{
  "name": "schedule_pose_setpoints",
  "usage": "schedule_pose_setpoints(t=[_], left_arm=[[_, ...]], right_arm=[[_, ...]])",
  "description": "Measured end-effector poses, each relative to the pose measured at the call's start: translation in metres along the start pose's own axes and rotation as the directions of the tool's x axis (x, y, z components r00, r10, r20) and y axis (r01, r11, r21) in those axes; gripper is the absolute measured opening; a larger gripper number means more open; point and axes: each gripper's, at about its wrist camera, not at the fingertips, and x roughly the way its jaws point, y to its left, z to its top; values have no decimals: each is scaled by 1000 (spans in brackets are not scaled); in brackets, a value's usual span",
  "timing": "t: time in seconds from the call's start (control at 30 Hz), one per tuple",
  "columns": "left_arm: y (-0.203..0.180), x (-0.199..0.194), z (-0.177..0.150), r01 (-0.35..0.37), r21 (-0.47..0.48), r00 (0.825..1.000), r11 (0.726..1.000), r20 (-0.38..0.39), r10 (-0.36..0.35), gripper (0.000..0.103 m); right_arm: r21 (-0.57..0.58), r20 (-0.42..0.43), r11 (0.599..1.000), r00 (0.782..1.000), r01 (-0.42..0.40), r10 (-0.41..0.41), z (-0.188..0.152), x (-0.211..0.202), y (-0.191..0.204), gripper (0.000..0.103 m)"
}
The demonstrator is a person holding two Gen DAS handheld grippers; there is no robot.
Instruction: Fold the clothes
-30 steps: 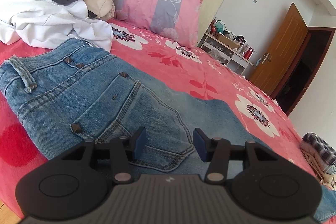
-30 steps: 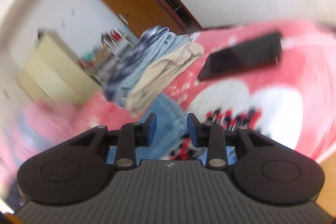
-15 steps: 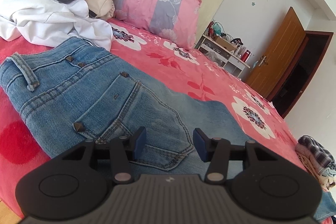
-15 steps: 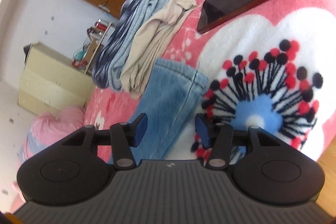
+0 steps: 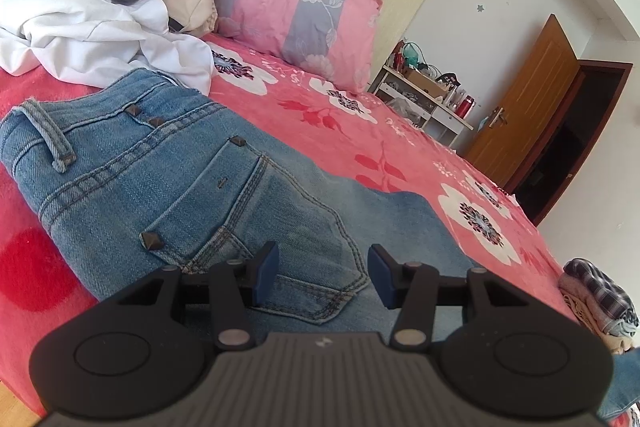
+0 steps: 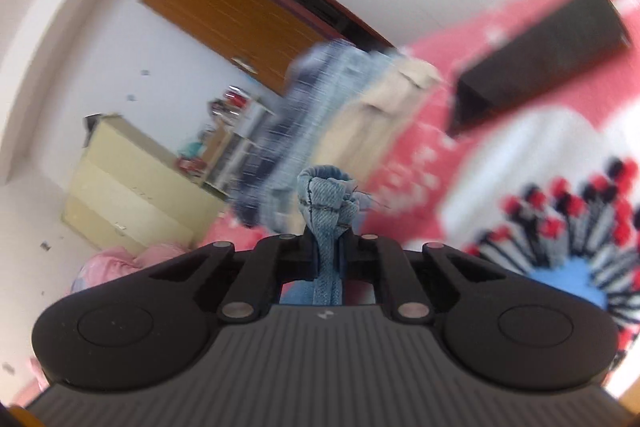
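Left gripper: jaws apart, empty, hovering over the back pocket of the blue jeans, which lie flat on the red floral blanket below the unfolded laundry heap. Right gripper: clamped tight on a bunched jeans hem; background blurred.
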Motion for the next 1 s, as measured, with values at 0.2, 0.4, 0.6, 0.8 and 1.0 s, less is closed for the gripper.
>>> schedule_pose_setpoints(t=[0.2, 0.4, 0.6, 0.8, 1.0], left_arm=[[0, 0, 0, 0, 8, 1000, 1000, -8, 1, 51], [1, -2, 0, 8, 16, 1000, 1000, -16, -8, 51], [4, -4, 0, 26, 13, 999, 1000, -27, -25, 51], [14, -19, 1, 73, -33, 997, 997, 7, -73, 51], [51, -70, 10, 110, -108, 985, 988, 147, -93, 53]], right_arm=[[-169, -8, 972, 986, -164, 165, -1, -7, 97, 7], [-248, -101, 901, 935, -355, 341, -27, -3, 198, 7], [-258, -208, 787, 828, -561, 522, -80, -2, 298, 7], [-198, -337, 682, 702, -704, 627, -163, 10, 381, 7], [-139, -451, 602, 592, -786, 669, -250, 20, 436, 7]])
